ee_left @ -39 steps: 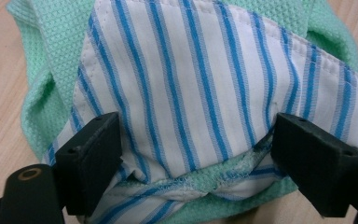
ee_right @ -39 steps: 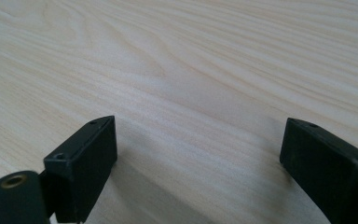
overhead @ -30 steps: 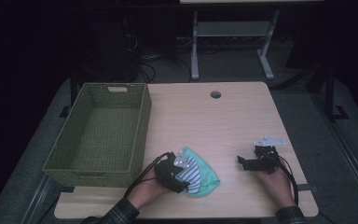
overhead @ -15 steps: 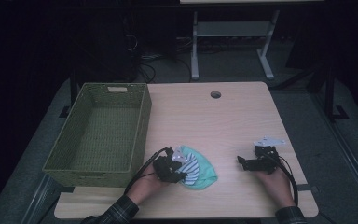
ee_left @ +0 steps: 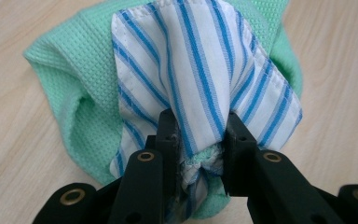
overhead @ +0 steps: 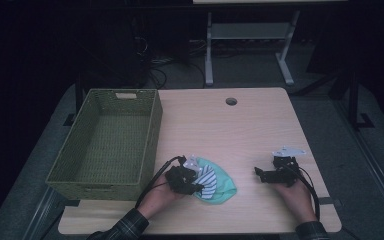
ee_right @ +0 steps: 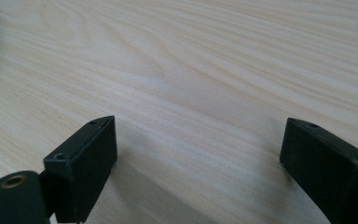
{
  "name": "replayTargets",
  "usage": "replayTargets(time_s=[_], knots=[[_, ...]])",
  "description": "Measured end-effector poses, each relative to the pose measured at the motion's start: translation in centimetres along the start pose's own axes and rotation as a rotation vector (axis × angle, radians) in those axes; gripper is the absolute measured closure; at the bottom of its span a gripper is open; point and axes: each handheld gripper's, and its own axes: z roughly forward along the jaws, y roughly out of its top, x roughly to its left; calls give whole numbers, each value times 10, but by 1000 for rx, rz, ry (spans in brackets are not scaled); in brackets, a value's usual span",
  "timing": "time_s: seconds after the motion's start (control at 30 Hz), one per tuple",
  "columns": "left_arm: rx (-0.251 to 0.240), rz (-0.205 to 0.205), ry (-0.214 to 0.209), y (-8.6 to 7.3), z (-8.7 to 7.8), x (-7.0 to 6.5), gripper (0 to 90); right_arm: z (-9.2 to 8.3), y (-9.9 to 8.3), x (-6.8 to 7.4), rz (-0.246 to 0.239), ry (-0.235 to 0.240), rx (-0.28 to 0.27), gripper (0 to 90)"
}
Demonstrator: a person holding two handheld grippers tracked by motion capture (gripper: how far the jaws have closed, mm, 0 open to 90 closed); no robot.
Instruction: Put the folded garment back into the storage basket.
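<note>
A pale wooden counter (overhead: 260,125) filled the middle of the high view, with dark floor around it. At about 9 o'clock on the counter stood a green woven basket (overhead: 107,137), rectangular, its long side running toward 12 o'clock. A small round hole (overhead: 231,101) sat in the counter top near 12 o'clock.

Near 6 o'clock, just right of the basket's near corner, lay a bunched cloth bundle: a mint-green waffle cloth (overhead: 222,184) with a white cloth with blue stripes (overhead: 207,177) on top of it. The person's left hand held the left tongs (overhead: 192,182) at the bundle's 9 o'clock edge. In the left gripper view, the 2 black jaws had just been closing and now pinched a fold of the striped cloth (ee_left: 200,88) between them, with a bit of the green cloth (ee_left: 74,79) caught there too. The bundle rested on the counter.

At about 4 o'clock, well apart from the bundle, the person's right hand held the right tongs (overhead: 262,175) low over bare wood. In the right gripper view, its jaws stood wide apart with bare counter (ee_right: 200,84) between them.
</note>
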Motion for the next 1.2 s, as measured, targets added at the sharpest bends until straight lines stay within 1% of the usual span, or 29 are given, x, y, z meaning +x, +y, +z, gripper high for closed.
replayTargets(time_s=[0.1,0.17,0.2,0.23,0.27,0.3,0.37,0.43,0.47,0.5,0.53,0.57,0.83,0.9,1.0,1.13,1.2], knots=[[-18,-7,-21,3,-3,-1,718,0,0,0,0,0,0,104],[-22,-8,-31,5,-5,0,718,0,0,0,-3,0,1,104],[-39,-29,-35,6,-5,-1,717,0,0,0,-3,0,1,104],[-39,-29,-35,6,-5,-1,717,0,0,0,-3,0,1,104],[-37,-16,-39,8,-9,1,717,0,0,0,-3,0,1,104],[-51,-32,-42,10,-10,0,718,0,0,0,-3,0,1,104],[-61,-32,-48,13,-14,0,717,0,0,0,-3,0,1,104],[-62,-22,-52,17,-19,0,717,0,0,0,-3,0,1,104],[-62,-22,-52,17,-19,0,717,0,0,0,-3,0,1,104],[-74,-28,-59,20,-23,-1,717,0,0,0,-3,0,0,104],[-74,-20,-59,21,-25,-1,716,0,0,0,-3,0,1,104],[-82,-29,-63,23,-26,-1,716,0,0,0,-3,0,1,104],[-83,-16,-79,31,-36,0,714,0,0,0,-3,0,1,104],[-86,-6,-85,35,-41,2,714,0,0,0,-4,0,1,104],[-86,-4,-89,39,-47,3,713,0,0,0,-4,0,1,104],[-84,16,-85,46,-54,4,712,0,0,0,-4,0,1,104],[-84,19,-84,48,-55,4,712,0,0,0,-4,0,1,104]])
